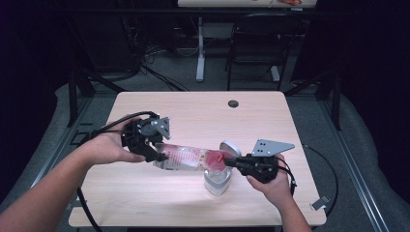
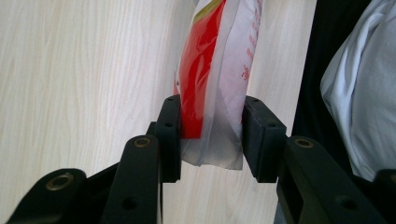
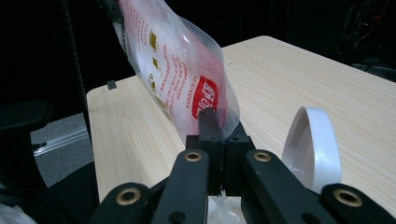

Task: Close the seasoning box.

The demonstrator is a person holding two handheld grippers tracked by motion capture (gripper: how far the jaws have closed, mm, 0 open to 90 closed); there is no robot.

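High view: plastic bag [image 1: 186,158] stretched lengthwise btw both hands, above bench [image 1: 203,111]. Left hand-held gripper [image 1: 157,155] clamps bag's bottom end, right hand-held gripper [image 1: 231,162] clenched on its top corner, directly over white container [image 1: 216,181]. Bag's long axis almost level, mouth end slightly lower; lid [image 1: 231,147] just behind.

Both bare forearms reach in from the near edge. The left hand [image 1: 113,145] holds the black left gripper [image 1: 157,155] angled rightward, its jaws half apart and pressing from both sides. The right hand [image 1: 275,186] holds the black right gripper [image 1: 227,162] pointing leftward, jaws clamped tight together.
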